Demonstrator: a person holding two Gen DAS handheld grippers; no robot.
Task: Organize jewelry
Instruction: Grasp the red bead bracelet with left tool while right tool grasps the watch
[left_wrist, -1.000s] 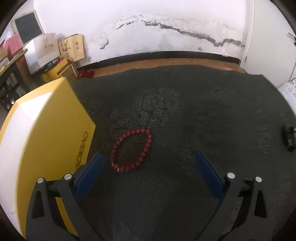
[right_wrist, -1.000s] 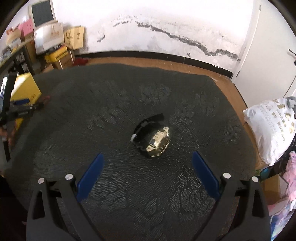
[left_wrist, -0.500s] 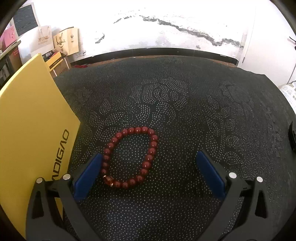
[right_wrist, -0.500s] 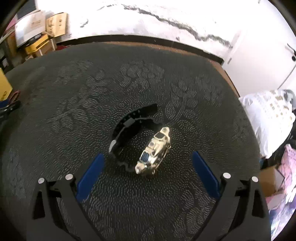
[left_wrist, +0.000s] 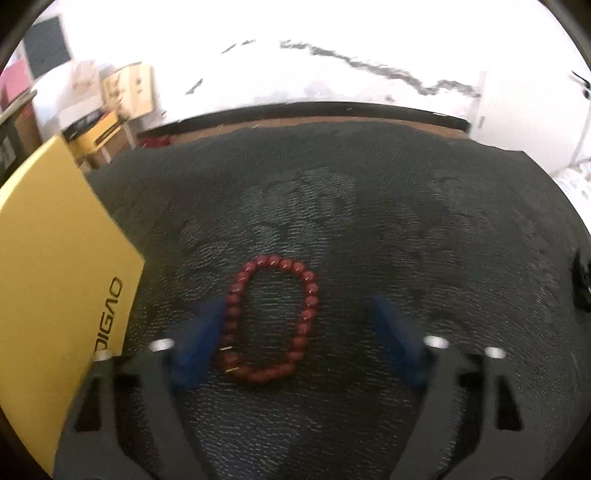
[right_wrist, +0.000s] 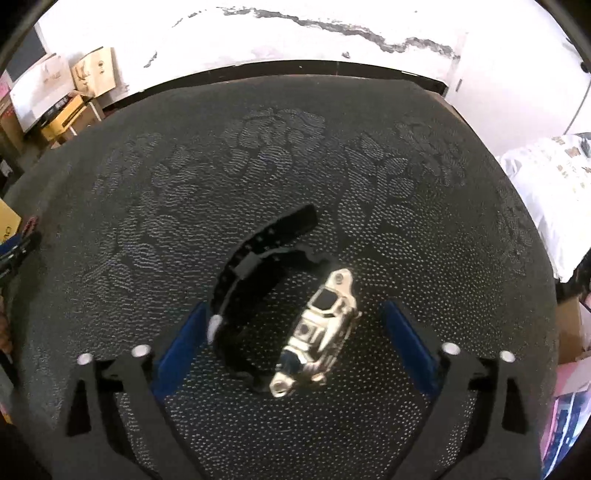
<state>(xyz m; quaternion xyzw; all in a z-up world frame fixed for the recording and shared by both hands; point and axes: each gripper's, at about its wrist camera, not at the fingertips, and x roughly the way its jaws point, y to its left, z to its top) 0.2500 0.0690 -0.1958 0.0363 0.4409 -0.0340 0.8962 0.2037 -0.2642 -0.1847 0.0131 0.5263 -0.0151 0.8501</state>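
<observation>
A red bead bracelet (left_wrist: 271, 317) lies flat on the dark patterned cloth (left_wrist: 369, 221). My left gripper (left_wrist: 299, 332) is open and low over it; the bracelet lies between the blue fingers, close to the left pad (left_wrist: 201, 336). A wristwatch with a gold case (right_wrist: 317, 332) and black strap (right_wrist: 255, 266) lies on the cloth in the right wrist view. My right gripper (right_wrist: 295, 339) is open, with the watch between its fingers and the strap near the left pad (right_wrist: 183, 343).
A yellow box (left_wrist: 55, 277) with black lettering stands at the left of the bracelet. Cardboard boxes (left_wrist: 127, 92) and shelves sit by the far wall. A white bag (right_wrist: 550, 192) lies off the cloth's right edge.
Both grippers have come down and forward. The bracelet and the watch now lie between the fingers and look larger. The left view is blurred with motion.
</observation>
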